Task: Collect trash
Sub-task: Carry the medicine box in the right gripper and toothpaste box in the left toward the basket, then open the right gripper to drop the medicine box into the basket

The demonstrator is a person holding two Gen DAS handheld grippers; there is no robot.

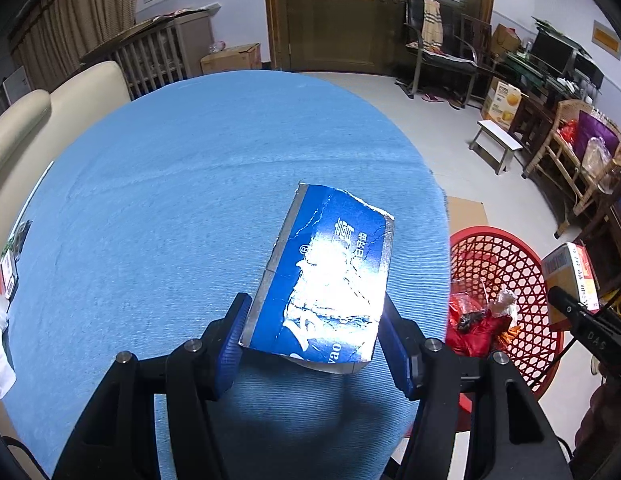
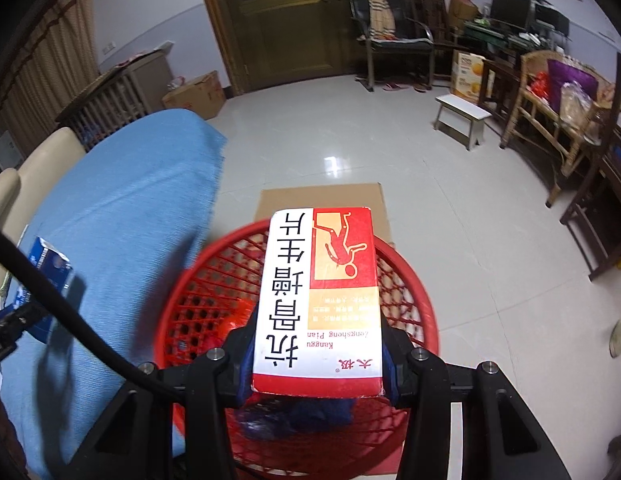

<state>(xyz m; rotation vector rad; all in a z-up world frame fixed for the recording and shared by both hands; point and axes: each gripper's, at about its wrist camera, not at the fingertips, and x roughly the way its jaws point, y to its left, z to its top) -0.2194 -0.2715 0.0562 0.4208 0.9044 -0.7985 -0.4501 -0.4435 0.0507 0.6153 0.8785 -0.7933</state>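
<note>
Crumpled blue cardboard carton (image 1: 326,276): blue face, white lettering, silver edge strips. Rectangular red-and-white cardboard box (image 2: 318,300): white panel with black characters, red and pale orange panel with a red figure. Round red plastic lattice basket (image 2: 406,292): red openwork mesh. Light blue woven tablecloth (image 1: 182,200): plain, fine ribbed texture.

home living room: sofa (image 1: 38,120), wooden door (image 1: 334,16), chairs (image 1: 438,48)

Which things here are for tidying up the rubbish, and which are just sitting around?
For the job: blue box in the left gripper; red and white box in the right gripper; red basket.

Just lying about: white stool, cardboard box.
</note>
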